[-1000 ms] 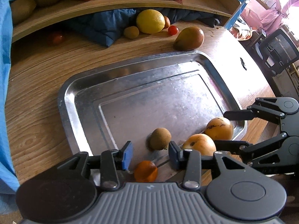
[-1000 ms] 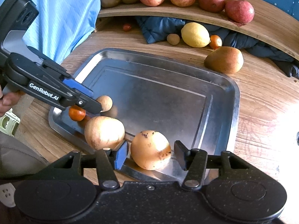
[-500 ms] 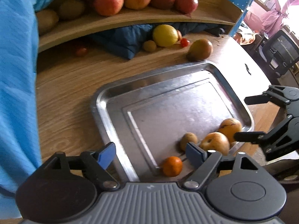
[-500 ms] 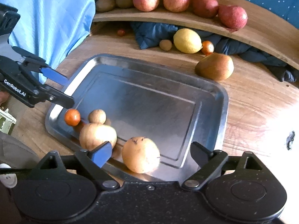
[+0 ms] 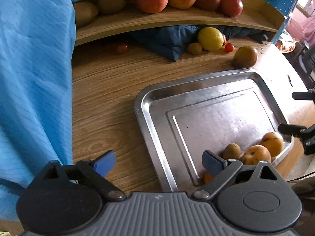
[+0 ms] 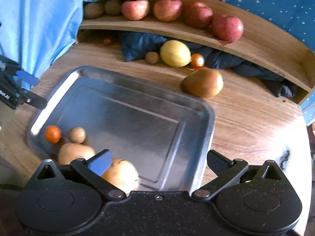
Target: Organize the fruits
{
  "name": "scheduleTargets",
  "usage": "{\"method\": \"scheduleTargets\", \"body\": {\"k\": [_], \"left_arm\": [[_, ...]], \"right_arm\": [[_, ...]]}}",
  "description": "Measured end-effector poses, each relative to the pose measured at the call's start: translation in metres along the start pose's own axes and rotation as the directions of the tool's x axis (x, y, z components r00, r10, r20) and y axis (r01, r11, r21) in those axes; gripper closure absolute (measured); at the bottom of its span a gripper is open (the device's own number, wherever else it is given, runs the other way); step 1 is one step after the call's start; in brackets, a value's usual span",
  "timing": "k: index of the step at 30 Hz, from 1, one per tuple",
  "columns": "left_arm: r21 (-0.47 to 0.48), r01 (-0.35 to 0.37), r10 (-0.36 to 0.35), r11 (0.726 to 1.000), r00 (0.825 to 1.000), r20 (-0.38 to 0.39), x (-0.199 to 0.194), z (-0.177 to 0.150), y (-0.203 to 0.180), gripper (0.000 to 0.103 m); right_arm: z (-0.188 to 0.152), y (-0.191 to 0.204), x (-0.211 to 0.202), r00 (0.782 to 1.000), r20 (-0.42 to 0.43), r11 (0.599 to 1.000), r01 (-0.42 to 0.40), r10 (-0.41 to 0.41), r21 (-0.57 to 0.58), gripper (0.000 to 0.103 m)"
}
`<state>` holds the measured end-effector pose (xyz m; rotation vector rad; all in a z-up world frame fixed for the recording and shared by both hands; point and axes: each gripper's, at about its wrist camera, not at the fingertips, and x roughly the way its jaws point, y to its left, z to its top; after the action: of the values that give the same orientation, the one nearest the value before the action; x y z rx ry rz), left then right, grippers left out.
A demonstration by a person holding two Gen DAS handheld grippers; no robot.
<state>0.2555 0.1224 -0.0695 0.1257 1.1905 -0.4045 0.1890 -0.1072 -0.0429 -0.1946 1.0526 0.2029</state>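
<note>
Both tongs, left gripper (image 5: 158, 162) and right gripper (image 6: 158, 162), are wide open, holding nothing; four fruits sit in one corner of the tray (image 6: 204, 137).

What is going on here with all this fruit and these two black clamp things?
A person is sorting fruit with two handheld grippers. Four pieces already sit in one corner of the metal tray. The left gripper and right gripper both have open jaws and hold nothing. A lemon and a pear wait on the table beyond the tray.

My left gripper (image 5: 158, 162) hangs with its jaws spread wide, gripping nothing. My right gripper (image 6: 157, 162) is likewise wide apart and empty, both tilted forward and down, well apart.
</note>
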Motion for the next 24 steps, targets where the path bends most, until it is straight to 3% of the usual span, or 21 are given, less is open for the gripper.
{"method": "scheduleTargets", "body": {"k": [10, 17, 24], "left_arm": [[0.011, -0.036, 0.036, 0.999, 0.999, 0.027, 0.012, 0.026, -0.021, 0.001], [0.029, -0.023, 0.021, 0.999, 0.999, 0.049, 0.024, 0.045, -0.044, 0.001], [-0.017, -0.008, 0.009, 1.000, 0.997, 0.075, 0.035, 0.071, -0.062, 0.001]], "right_arm": [[0.012, -0.020, 0.010, 0.998, 0.049, 0.999, 0.045, -0.046, 0.028, 0.001], [0.018, -0.035, 0.017, 0.996, 0.071, 0.998, 0.041, -0.045, 0.056, 0.001], [0.024, -0.051, 0.026, 0.995, 0.089, 0.997, 0.036, -0.043, 0.075, 0.001]]}}
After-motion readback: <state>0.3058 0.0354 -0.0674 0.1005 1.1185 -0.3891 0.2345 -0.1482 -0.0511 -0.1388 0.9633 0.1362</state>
